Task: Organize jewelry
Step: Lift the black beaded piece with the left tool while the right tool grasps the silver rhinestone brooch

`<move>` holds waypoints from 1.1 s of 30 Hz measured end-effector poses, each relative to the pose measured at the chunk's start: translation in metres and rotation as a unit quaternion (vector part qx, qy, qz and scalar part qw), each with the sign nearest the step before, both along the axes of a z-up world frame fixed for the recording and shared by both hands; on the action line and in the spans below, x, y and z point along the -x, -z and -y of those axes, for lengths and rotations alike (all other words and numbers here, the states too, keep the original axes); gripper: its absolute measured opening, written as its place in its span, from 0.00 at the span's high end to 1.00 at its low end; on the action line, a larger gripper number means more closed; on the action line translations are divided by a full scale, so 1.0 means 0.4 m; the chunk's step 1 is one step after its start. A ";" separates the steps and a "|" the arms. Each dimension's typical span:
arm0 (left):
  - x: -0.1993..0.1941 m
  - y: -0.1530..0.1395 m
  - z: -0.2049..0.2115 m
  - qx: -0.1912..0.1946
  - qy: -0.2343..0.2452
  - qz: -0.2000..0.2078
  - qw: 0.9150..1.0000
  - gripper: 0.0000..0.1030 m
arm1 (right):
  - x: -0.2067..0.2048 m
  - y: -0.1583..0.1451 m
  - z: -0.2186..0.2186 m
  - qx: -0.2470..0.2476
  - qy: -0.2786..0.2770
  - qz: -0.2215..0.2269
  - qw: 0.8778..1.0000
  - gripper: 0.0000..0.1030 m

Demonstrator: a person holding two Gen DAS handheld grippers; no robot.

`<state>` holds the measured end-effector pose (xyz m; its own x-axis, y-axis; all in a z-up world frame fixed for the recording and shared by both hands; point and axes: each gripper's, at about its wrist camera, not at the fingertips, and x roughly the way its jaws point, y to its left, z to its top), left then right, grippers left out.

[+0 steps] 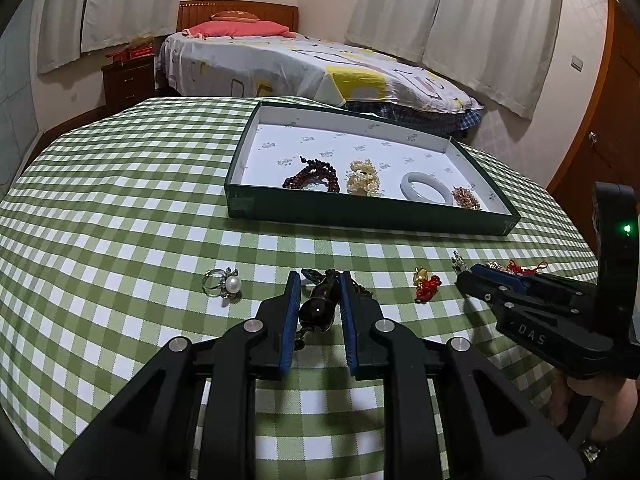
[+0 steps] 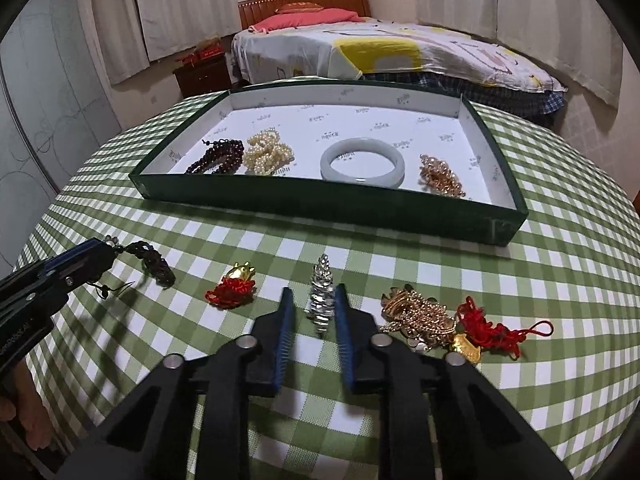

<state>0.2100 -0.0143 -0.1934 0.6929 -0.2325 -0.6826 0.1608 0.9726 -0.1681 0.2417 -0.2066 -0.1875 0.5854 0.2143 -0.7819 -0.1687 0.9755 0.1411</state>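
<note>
On the green-checked tablecloth [image 1: 120, 208] in front of me, loose jewelry lies in a row, and at twelve o'clock beyond it sits a shallow dark-green tray [image 2: 320, 212] already holding a dark bead bracelet [image 2: 218, 156], a pearl strand [image 2: 266, 152], a pale jade bangle [image 2: 362, 162] and a gold chain cluster [image 2: 442, 178]. My left gripper [image 1: 320, 280] straddles a dark brown pendant [image 1: 318, 306] on a braided cord; the blue pads sit just beside it on either flank, parted only a little wider than the piece, and I cannot tell whether they are touching it yet. My right gripper [image 2: 310, 294] brackets a small silver crystal brooch [image 2: 320, 300] the same way, its jaws narrowly parted with thin gaps on both sides, nothing grasped. At ten o'clock of the left gripper lies a pearl ring [image 1: 224, 284]; at two o'clock, a gold charm with red knot [image 1: 426, 284]. At three o'clock of the right gripper lies a tangled gold necklace [image 2: 416, 314], touching a red tassel charm [image 2: 492, 330]. I judge the main risk is a poor grip: the pendant looks glossy and rounded, so it could squirt forward as the pads close, and its trailing cord could snag or drag. The brooch is slim and lying flat, so the pads could pinch the cloth instead, or tip it sideways toward the necklace tangle.
</note>
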 end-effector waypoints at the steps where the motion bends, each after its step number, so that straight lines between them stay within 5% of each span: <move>1: 0.000 0.000 0.000 0.000 0.000 0.000 1.000 0.81 | 0.003 0.000 0.001 0.000 0.001 0.000 1.000 0.85; 21: 0.000 -0.110 0.015 0.018 0.004 0.046 0.999 0.81 | 0.038 -0.125 0.035 -0.025 0.016 0.076 0.997 0.85; 33: -0.109 -0.228 0.038 0.033 0.010 0.104 0.994 0.81 | -0.056 -0.247 0.078 -0.010 0.025 0.158 0.987 0.85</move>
<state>0.2536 -0.0297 -0.1024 0.8125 -0.2875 -0.5072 0.2178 0.9567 -0.1933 0.2642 -0.2379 -0.0886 0.8099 0.1929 -0.5540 -0.1594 0.9812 0.1086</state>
